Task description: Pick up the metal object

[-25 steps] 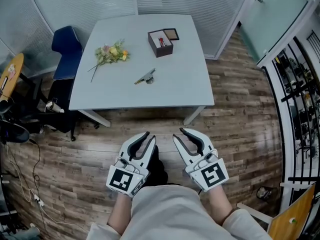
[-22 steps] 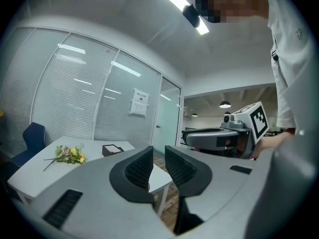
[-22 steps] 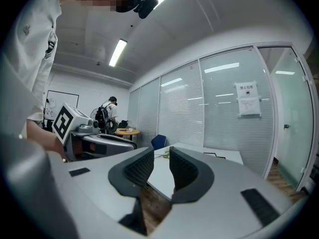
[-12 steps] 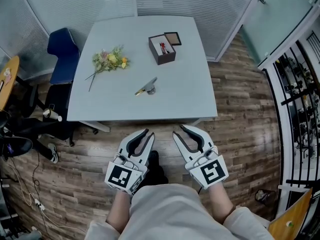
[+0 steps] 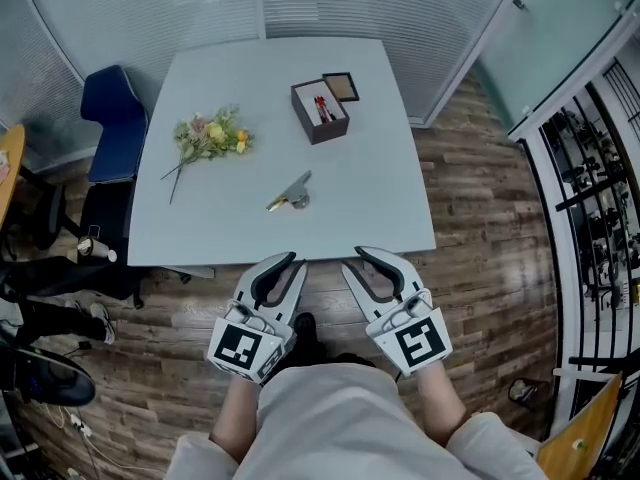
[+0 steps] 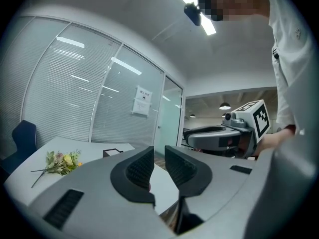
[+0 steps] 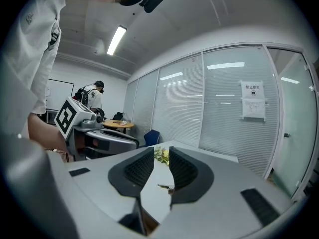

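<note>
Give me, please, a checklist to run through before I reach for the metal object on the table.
1. Metal object located: ok. It lies flat on the table, toward the near edge.
2. Left gripper empty: ok. Jaws slightly apart, nothing between them.
3. Right gripper empty: ok. Jaws slightly apart, nothing between them.
4. Space around the object: ok. The flowers and the box sit farther back, apart from it.
5. Grippers at the object: not ok. Both are at the table's near edge, short of it.
6. Jaw gap wide enough for the grasp: cannot tell.
</note>
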`<state>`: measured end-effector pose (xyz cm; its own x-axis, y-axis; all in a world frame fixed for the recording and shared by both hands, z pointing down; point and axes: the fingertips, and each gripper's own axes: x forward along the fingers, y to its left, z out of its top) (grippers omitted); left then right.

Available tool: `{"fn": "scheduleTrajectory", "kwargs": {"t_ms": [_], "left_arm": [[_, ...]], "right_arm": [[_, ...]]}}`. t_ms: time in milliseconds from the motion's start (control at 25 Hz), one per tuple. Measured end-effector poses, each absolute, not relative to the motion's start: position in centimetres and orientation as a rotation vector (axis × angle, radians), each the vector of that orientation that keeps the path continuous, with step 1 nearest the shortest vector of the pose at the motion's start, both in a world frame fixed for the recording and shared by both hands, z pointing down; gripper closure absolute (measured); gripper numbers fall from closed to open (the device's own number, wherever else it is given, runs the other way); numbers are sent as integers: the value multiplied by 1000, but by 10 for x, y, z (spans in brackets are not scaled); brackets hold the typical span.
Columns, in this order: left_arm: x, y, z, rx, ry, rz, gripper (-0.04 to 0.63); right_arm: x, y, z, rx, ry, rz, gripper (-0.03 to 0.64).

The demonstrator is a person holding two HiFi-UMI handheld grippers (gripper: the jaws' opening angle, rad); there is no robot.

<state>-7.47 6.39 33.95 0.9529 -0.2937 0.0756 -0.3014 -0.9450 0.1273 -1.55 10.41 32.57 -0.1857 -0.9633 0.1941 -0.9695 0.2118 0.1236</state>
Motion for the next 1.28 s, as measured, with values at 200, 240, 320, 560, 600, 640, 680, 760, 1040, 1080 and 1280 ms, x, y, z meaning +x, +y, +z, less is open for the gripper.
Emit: {"fn": "scheduleTrajectory", "kwargs": {"t_ms": [200,240,320,560,600,640,680,760,1040,1080,1280], "left_arm": [[-72,48,340,2970,-454,93,517],[-72,46,341,2969,-454,96,517],[-74,44,343,2966,-452,103,517],[-76,39,348,2951,-460,121,517],[-76,38,348,2947,-464,124,517],[-76,37,349,2943,-470,126,517],[-76,36,350,2939,-477,129,517],[-76,32,352,2931,-492,132,517],[-70,4,357,2894,-585,141,517],[-69,1,358,2889,-600,144,517],[-65,-17,359,2857,-685,149,517]], "right_arm": [[-11,86,337,1832,-2227,47,517],[-11,83,339,1828,-2225,48,517],[-13,79,343,1820,-2221,49,517],[-15,70,353,1789,-2219,76,517],[-15,68,354,1777,-2220,79,517],[-14,66,356,1763,-2220,79,517],[-14,64,357,1751,-2222,76,517],[-12,58,358,1735,-2229,70,517],[-2,24,368,1640,-2260,67,517],[0,18,369,1622,-2265,67,517],[5,-8,378,1512,-2286,56,517]]}}
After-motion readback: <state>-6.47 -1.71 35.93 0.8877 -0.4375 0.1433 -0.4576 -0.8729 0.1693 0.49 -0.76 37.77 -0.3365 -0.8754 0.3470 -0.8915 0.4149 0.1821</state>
